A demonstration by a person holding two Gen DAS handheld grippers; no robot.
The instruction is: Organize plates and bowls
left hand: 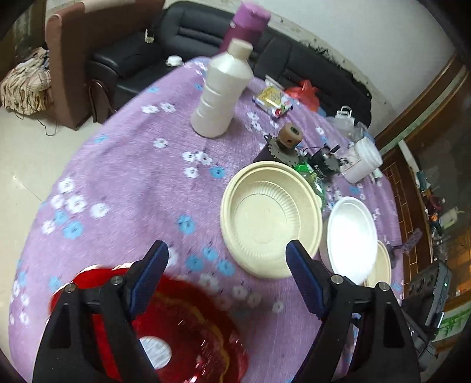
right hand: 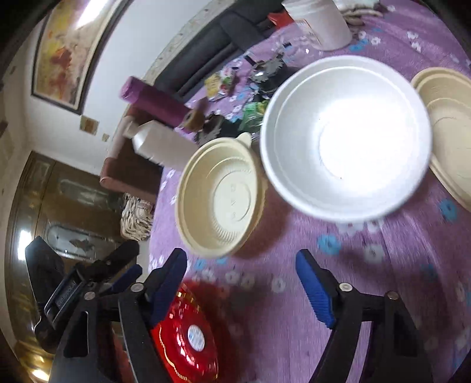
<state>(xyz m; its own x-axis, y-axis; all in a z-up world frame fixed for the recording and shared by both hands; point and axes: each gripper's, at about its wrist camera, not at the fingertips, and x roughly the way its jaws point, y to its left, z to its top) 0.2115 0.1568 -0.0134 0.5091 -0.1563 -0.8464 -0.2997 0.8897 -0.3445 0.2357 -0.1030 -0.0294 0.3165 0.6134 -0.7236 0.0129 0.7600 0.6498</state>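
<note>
Both hand-held grippers are hanging over the tabletop with nothing between their blue pads. Left hand-held gripper is standing spread wide, its fingers framing bare purple flowered cloth at the bottom of the left wrist view, and the red plate is lying flat beneath it at lower left, blurred. Just past the right fingertip, the cream bowl is sitting upright right of centre, with the white bowl beside it on the right and the rim of another cream dish peeking out behind that one.

Over in the right wrist view, the right hand-held gripper is also gaping open over the cloth, pinching nothing. The white bowl is filling the upper right there, the cream bowl is sitting left of it at centre, the second cream dish is at the right edge, and the red plate is showing at bottom left, under the left finger.

A white bottle is standing upright in the upper middle of the left wrist view, a purple flask behind it.
</note>
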